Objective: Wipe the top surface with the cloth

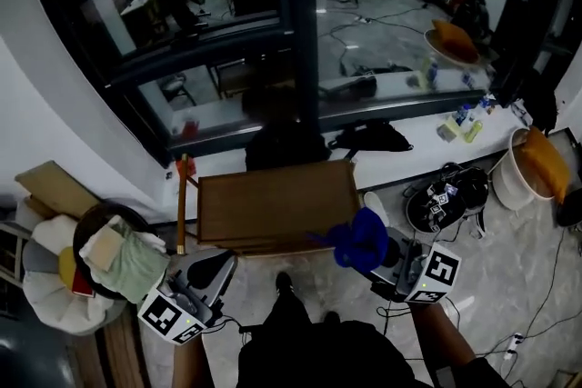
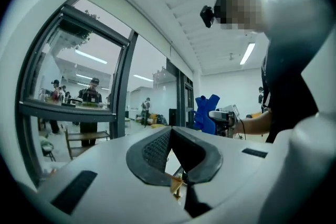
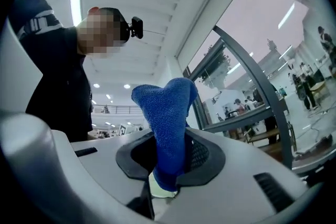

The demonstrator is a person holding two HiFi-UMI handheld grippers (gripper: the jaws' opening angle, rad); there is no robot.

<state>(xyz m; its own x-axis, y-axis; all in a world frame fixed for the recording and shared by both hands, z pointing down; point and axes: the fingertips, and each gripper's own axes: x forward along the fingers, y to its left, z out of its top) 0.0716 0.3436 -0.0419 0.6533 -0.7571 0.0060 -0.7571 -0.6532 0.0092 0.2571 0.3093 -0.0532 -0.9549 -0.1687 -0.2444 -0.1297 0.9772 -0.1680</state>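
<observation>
The blue cloth (image 1: pixel 359 241) (image 3: pixel 168 128), the only one I see, sticks up bunched from my right gripper (image 1: pixel 400 266) (image 3: pixel 170 152), whose two jaws are clamped on its lower end; in the head view it lies over the near right corner of the single brown wooden table (image 1: pixel 273 209), and I cannot tell whether it touches the top. My left gripper (image 1: pixel 202 279) (image 2: pixel 170 136) has its two jaws pressed together at the tips with nothing between them. It sits off the table's near left corner, well apart from the cloth.
</observation>
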